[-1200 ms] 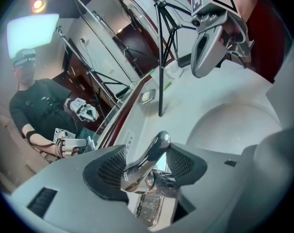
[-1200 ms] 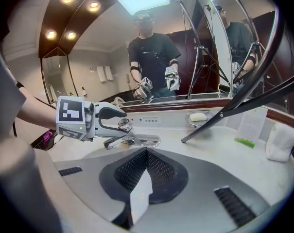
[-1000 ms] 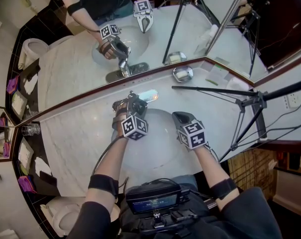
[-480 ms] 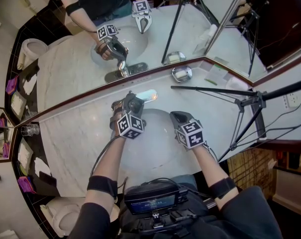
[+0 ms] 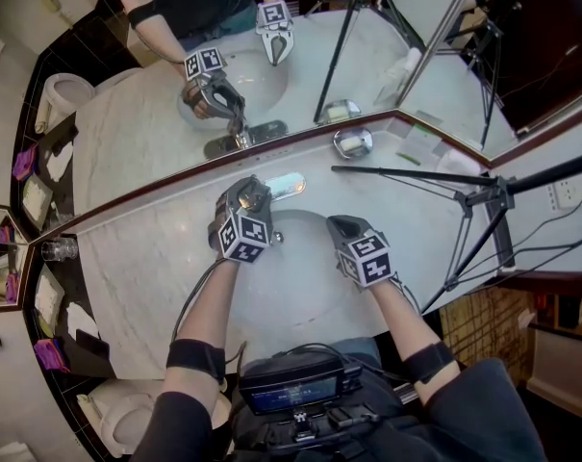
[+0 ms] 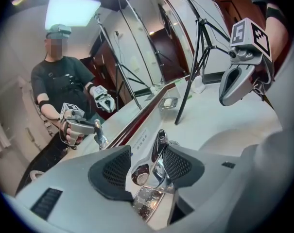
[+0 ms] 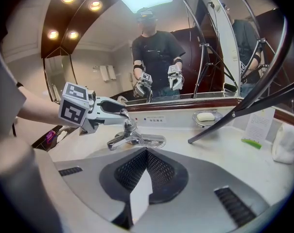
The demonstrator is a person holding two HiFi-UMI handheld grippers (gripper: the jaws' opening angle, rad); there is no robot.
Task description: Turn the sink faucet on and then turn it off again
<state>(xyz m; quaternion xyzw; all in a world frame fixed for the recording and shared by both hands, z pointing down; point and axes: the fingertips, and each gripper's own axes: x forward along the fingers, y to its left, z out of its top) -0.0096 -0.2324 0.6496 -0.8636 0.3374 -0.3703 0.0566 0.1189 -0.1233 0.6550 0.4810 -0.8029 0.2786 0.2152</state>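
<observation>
The chrome single-lever faucet (image 5: 287, 184) stands at the back rim of the white oval basin (image 5: 305, 285). It sits just in front of the brown-trimmed wall mirror (image 5: 300, 65), so room behind it is tight.

The left tongs (image 5: 252, 194) are closed round the faucet's upright chrome lever (image 6: 159, 142). The lever stands between the pads, with the right-hand pad hard against it.

The right tongs (image 7: 147, 155) are shut with nothing between them. They hang over the right half of the basin, well apart from the faucet.

Left of the basin, the pale marble counter (image 5: 146, 258) lies open as far as its end, where a clear glass tumbler (image 5: 58, 250) stands.

On the right, a black tripod leg (image 5: 406, 174) slants low across the counter beyond the right tongs and narrows that side. A round metal soap dish (image 5: 353, 143) sits against the mirror trim, between the faucet and the leg.
</observation>
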